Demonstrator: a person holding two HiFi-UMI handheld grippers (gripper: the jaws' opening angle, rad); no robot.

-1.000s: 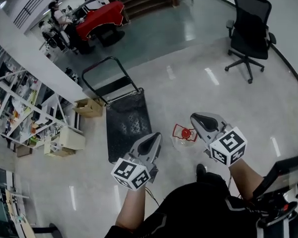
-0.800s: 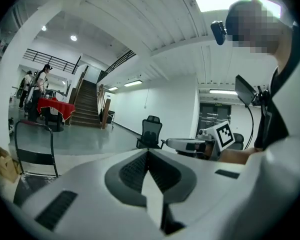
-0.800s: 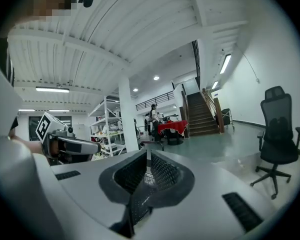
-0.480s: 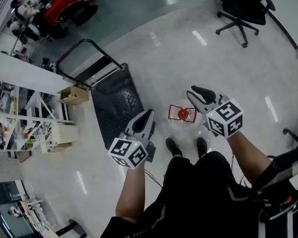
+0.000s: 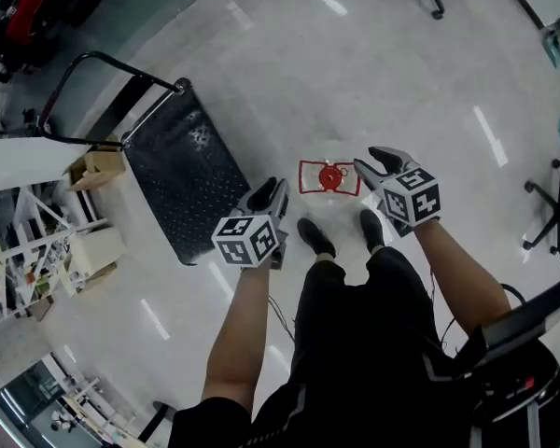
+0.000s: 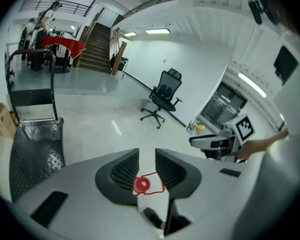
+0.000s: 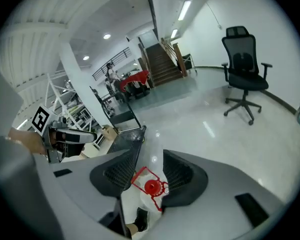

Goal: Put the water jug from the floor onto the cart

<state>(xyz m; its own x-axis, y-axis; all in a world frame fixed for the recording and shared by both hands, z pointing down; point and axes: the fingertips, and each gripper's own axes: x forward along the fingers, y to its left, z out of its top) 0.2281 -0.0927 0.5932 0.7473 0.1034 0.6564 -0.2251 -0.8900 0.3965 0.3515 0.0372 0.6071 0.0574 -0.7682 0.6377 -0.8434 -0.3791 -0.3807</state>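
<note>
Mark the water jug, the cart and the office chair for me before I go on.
water jug (image 5: 329,176), head view, on its red cap.
cart (image 5: 182,185), head view, on the bare black deck.
office chair (image 7: 242,59), right gripper view, on its backrest.

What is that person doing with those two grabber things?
A person stands over a water jug on the floor, with the left gripper and the right gripper one on each side of it. Both sets of jaws have just been opening and grip nothing yet. The jug isn't lifted, and the cart waits beside the left gripper.
</note>
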